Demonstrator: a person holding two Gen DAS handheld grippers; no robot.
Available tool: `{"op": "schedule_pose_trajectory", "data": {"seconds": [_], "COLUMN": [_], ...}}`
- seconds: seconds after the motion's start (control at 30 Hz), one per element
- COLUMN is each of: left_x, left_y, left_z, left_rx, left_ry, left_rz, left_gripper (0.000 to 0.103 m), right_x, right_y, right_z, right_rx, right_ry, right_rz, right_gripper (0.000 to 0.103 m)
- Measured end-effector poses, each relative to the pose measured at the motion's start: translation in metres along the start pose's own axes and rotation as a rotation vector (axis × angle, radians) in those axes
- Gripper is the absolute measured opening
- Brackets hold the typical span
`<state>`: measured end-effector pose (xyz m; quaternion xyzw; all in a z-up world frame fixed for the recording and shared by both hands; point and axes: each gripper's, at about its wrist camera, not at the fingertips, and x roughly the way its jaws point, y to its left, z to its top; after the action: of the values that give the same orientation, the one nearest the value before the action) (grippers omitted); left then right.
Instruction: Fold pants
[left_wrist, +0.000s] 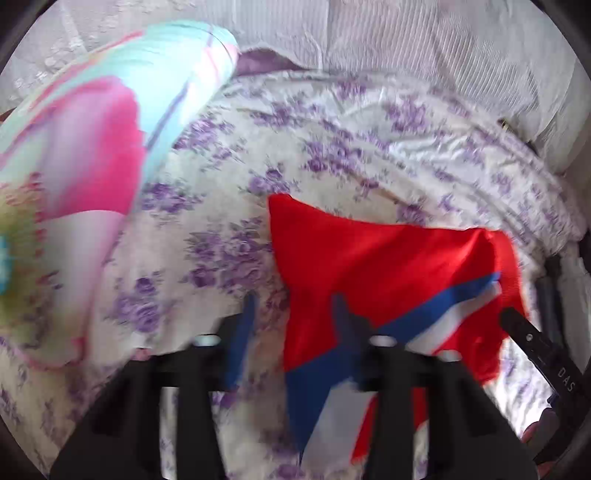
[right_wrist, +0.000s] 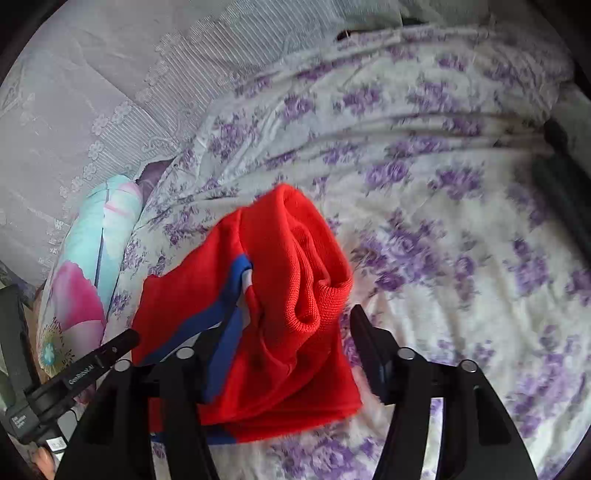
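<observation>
The red knitted pants with blue and white stripes (right_wrist: 280, 295) covered the left finger of the right gripper (right_wrist: 295, 325). The big pink and turquoise flowered pillow (left_wrist: 74, 166), left of the left gripper (left_wrist: 295, 306), was blurred and cut by the edge.

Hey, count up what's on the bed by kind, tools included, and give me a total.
Red pants with blue and white stripes: 1
Colourful floral pillow: 1
Purple-flowered sheet: 1
Handheld tools: 2, the left tool and the right tool, both open
Total: 5
</observation>
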<state>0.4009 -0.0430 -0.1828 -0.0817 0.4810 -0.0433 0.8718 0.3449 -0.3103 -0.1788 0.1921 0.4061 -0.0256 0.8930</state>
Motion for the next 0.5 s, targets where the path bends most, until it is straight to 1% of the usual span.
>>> {"op": "schedule_pose_trajectory", "data": {"seconds": [0.07,0.1,0.13,0.17,0.2,0.27,0.33,0.4,0.5], "left_x": [-0.025,-0.037,-0.052,-0.063,-0.078,-0.111,-0.147,-0.183,-0.227], "left_y": [0.008,0.011,0.013,0.015,0.016,0.016,0.013,0.008,-0.001], "left_z": [-0.007,-0.012,-0.020,-0.026,-0.034,-0.054,-0.076,-0.098,-0.128], "left_rx": [-0.011,-0.009,-0.002,0.002,0.008,0.010,0.017,0.027,0.049], "left_ry": [-0.014,-0.005,0.021,0.039,0.056,0.093,0.119,0.130,0.127], "left_rz": [-0.014,-0.031,-0.060,-0.076,-0.090,-0.136,-0.170,-0.188,-0.193], "left_gripper": [0.077,0.078,0.078,0.078,0.081,0.089,0.089,0.091,0.094], "right_x": [-0.033,-0.048,-0.065,-0.081,-0.098,-0.132,-0.166,-0.194,-0.231], "right_y": [0.009,0.015,0.025,0.032,0.038,0.050,0.060,0.068,0.075], "right_z": [-0.003,-0.008,-0.015,-0.023,-0.032,-0.052,-0.074,-0.094,-0.121], "right_rx": [-0.050,-0.083,-0.128,-0.165,-0.197,-0.231,-0.250,-0.263,-0.268], "right_ry": [-0.017,-0.011,0.002,0.012,0.026,0.061,0.087,0.098,0.110], "right_rz": [-0.042,-0.065,-0.097,-0.118,-0.128,-0.140,-0.158,-0.176,-0.203], "right_gripper": [0.079,0.086,0.090,0.091,0.091,0.093,0.094,0.095,0.095]}}
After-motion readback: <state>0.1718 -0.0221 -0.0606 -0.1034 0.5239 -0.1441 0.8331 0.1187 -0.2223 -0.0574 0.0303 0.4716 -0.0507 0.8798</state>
